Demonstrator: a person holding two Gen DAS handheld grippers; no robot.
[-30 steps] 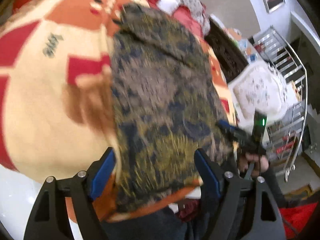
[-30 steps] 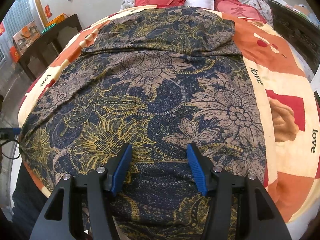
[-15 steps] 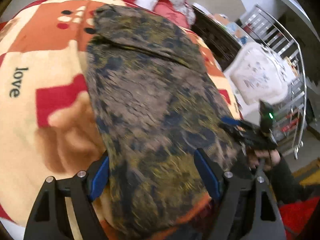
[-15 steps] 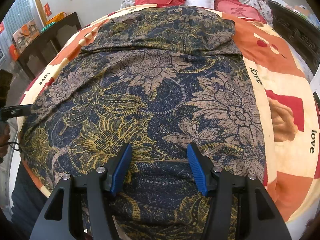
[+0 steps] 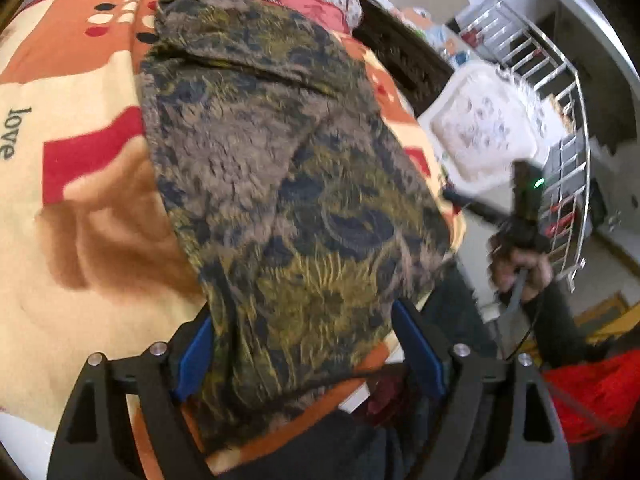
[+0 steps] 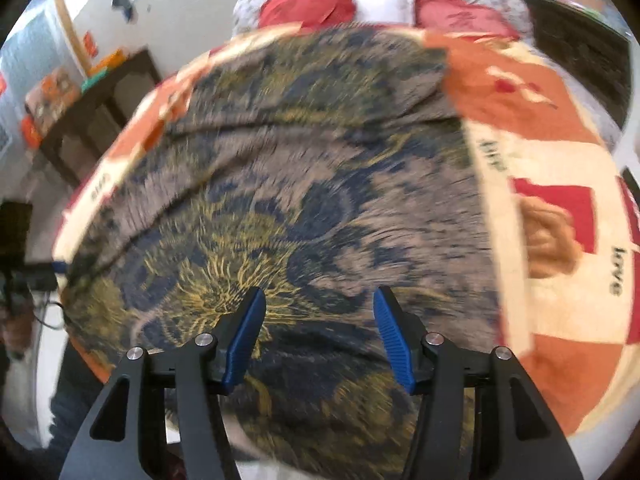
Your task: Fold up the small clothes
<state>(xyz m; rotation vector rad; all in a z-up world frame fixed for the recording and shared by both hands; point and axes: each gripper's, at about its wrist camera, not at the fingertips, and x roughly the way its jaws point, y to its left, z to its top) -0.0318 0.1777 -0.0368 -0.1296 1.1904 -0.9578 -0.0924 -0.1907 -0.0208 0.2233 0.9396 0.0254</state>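
Note:
A dark floral garment (image 5: 272, 168) in navy, tan and yellow lies spread flat on the bed, its far end folded over; it also shows in the right wrist view (image 6: 304, 200). My left gripper (image 5: 308, 344) is open, its blue fingers straddling the garment's near edge at the left corner. My right gripper (image 6: 318, 336) is open and hovers over the garment's near edge, holding nothing. The right gripper also shows in the left wrist view (image 5: 520, 208), off the bed's right side.
An orange, cream and red blanket (image 5: 72, 152) covers the bed (image 6: 560, 208). Red and white pillows (image 6: 380, 0) lie at the head. A dark side table (image 6: 92, 100) stands left of the bed. A metal rack (image 5: 568, 128) and white cushion (image 5: 480, 128) stand to the right.
The left gripper has swung right and closer along the garment's near edge. The right gripper has pulled back and lifted, and its view now blurs with motion. Both stay open.

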